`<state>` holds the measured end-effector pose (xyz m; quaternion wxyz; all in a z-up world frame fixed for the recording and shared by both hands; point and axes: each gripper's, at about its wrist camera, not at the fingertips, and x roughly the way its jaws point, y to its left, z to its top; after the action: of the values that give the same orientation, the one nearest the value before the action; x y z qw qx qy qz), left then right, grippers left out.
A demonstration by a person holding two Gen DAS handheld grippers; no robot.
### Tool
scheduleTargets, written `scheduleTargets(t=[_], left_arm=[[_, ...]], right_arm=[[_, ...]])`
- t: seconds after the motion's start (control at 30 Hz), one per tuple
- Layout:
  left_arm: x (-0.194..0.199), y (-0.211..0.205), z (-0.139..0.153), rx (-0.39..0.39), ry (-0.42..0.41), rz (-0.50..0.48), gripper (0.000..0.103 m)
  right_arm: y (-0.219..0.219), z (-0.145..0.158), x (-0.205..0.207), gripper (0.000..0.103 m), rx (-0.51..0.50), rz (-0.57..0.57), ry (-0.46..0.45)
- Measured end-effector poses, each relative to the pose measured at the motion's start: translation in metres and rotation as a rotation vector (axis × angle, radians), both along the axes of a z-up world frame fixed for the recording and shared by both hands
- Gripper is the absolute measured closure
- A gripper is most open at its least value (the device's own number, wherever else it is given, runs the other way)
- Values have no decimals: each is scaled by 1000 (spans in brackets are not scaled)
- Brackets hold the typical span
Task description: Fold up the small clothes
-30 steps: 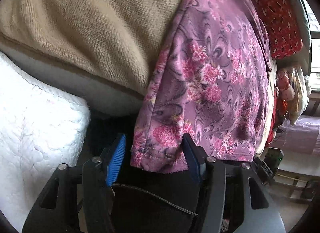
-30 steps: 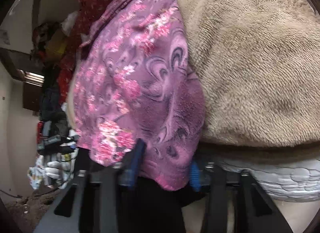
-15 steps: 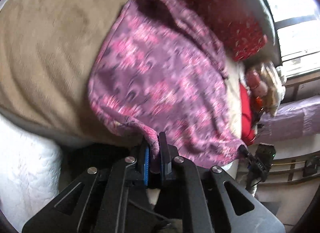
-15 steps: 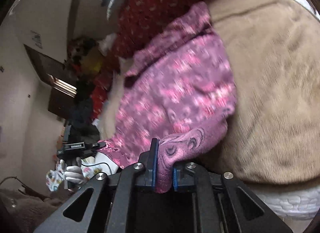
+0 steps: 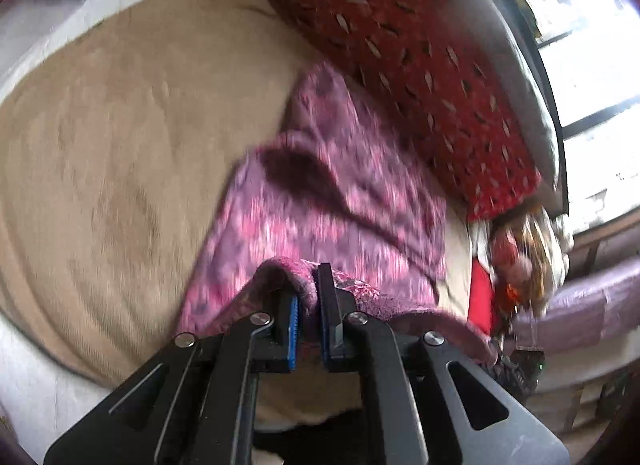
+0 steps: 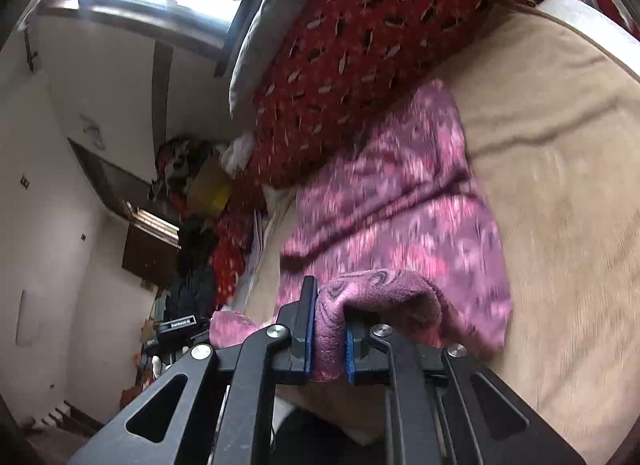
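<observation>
A purple garment with pink flowers [image 5: 328,201] lies on a beige blanket [image 5: 120,137]. My left gripper [image 5: 308,297] is shut on the garment's near edge and holds it lifted above the blanket. In the right wrist view the same garment [image 6: 400,201] lies spread on the blanket [image 6: 560,185]. My right gripper [image 6: 326,325] is shut on a bunched fold of its near edge, raised off the bed. The far end of the garment rests against a red patterned pillow.
A red patterned pillow [image 5: 400,49] and a grey cushion [image 5: 492,37] lie behind the garment by a window. It shows in the right wrist view too [image 6: 360,33]. Clothes and clutter [image 5: 520,257] pile beside the bed. White bedding [image 5: 24,377] edges the blanket.
Both grippers closed on the garment's near hem, then lifted it up and forward over the bed. The views now look down across the blanket toward the pillow.
</observation>
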<state>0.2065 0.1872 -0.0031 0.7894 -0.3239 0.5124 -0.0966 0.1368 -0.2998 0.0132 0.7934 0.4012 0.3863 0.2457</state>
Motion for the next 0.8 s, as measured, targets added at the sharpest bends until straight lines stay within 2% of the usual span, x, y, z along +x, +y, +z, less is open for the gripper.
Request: scheduleTargets(t=[0.17,0.43,0.6,0.73,0.8], left_arm=[[54,-5,9,21,-5,42,97],[149,-16,14,73,2,74,97],[210,-19,5,94,31,94,97],[252,-30,-16,166,78,80,97],[266,-34,-25,197,100,70,97]], right_arm=[[-4,-5,54,92,-1,-36,12],[-15,-29,155,92,64,-125,53],[-20,-53,207,92,90,-191,102],[-20,-74,241,91,80,-218,141],[-20,-86,254,87,89,-213,177]])
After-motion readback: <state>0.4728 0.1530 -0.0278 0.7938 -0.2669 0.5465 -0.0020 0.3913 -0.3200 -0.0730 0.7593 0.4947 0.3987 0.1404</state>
